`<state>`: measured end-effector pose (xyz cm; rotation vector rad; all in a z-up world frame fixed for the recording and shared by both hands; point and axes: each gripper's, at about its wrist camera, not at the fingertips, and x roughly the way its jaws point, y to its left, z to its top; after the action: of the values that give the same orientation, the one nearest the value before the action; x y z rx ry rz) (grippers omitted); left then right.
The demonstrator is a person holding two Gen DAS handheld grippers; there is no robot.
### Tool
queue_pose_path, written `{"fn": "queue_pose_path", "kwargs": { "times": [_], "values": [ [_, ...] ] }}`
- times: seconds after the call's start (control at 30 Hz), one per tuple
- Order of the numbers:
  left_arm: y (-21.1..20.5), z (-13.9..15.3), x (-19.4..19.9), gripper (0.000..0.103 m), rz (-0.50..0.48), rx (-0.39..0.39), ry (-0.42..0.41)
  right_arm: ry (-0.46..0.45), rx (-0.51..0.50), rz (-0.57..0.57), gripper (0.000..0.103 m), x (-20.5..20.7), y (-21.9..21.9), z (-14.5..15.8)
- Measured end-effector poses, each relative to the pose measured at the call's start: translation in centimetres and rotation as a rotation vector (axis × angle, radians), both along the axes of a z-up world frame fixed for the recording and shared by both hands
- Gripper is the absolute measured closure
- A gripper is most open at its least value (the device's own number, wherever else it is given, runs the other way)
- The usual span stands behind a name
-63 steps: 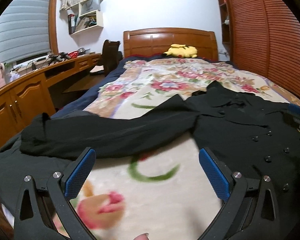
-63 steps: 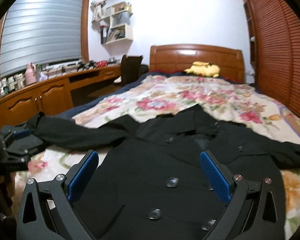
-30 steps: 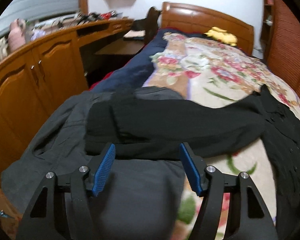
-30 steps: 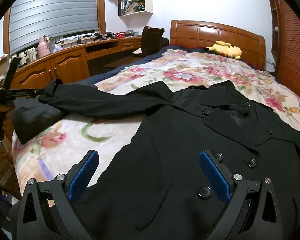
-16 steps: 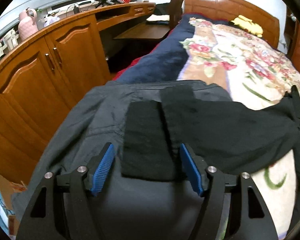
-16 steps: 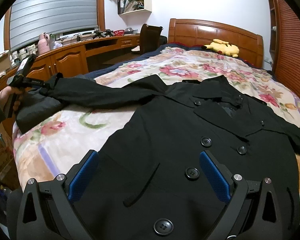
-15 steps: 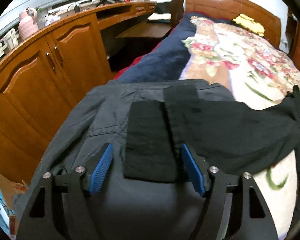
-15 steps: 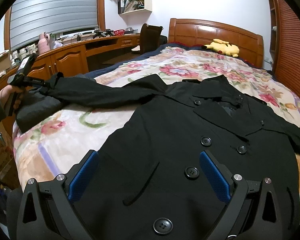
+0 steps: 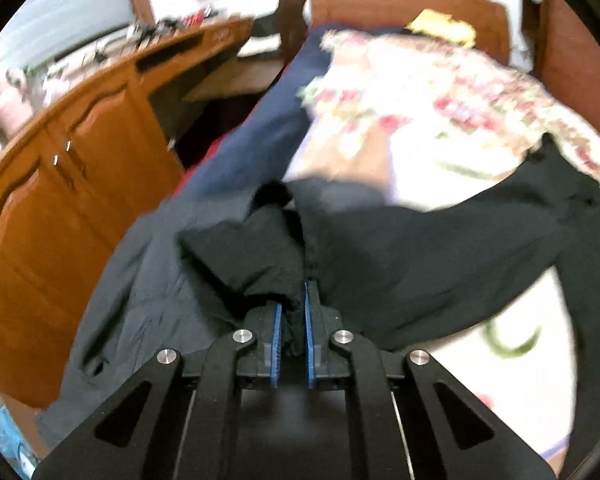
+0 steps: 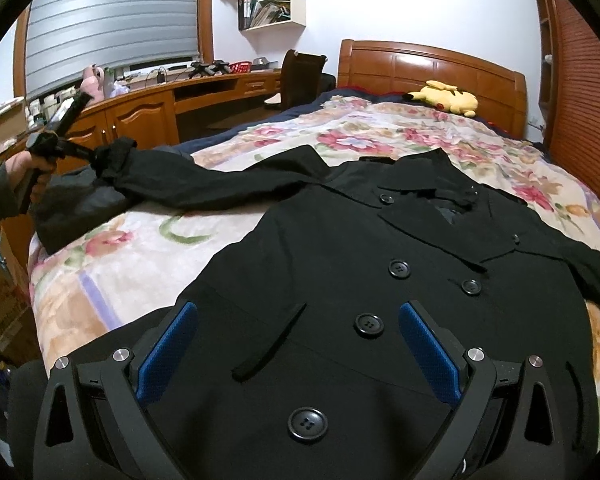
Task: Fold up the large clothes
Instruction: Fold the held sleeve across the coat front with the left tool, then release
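Black coat (image 10: 380, 272) lies face-up on bed (image 10: 440, 140). Left tongs (image 9: 291, 312) closing, pads pinching cuff (image 9: 256, 256), sleeve stretched sideways, likely for folding inward. Right tongs (image 10: 296, 344) wide, empty, hovering above coat front.

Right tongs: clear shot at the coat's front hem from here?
Probably yes. The right tongs hang open over the black coat, nothing lying between. The left tongs are closing on the sleeve cuff, well off to the side.
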<state>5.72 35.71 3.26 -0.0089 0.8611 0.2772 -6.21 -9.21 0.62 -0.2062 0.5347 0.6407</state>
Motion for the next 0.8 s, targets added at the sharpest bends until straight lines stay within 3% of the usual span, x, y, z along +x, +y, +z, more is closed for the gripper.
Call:
{"fn": "queue_pose_path", "kwargs": {
  "times": [0.2, 0.4, 0.67, 0.8],
  "values": [
    [-9.9, 6.5, 0.4, 0.093, -0.196, 0.02, -0.153, -0.018, 0.006, -0.024, 0.002, 0.2, -1.1, 0.4],
    [-20.5, 9.9, 0.8, 0.093, -0.414, 0.004, -0.25, -0.033, 0.018, -0.087, 0.002, -0.2, -3.5, 0.8],
    [-28.3, 9.7, -0.5, 0.093, -0.608, -0.063, -0.276, -0.03, -0.022, -0.17, 0.008, -0.8, -5.3, 0.7],
    [-30.5, 8.1, -1.9, 0.093, -0.658, -0.03, -0.253, -0.011, 0.003, -0.198, 0.008, -1.2, -5.7, 0.8]
  ]
}}
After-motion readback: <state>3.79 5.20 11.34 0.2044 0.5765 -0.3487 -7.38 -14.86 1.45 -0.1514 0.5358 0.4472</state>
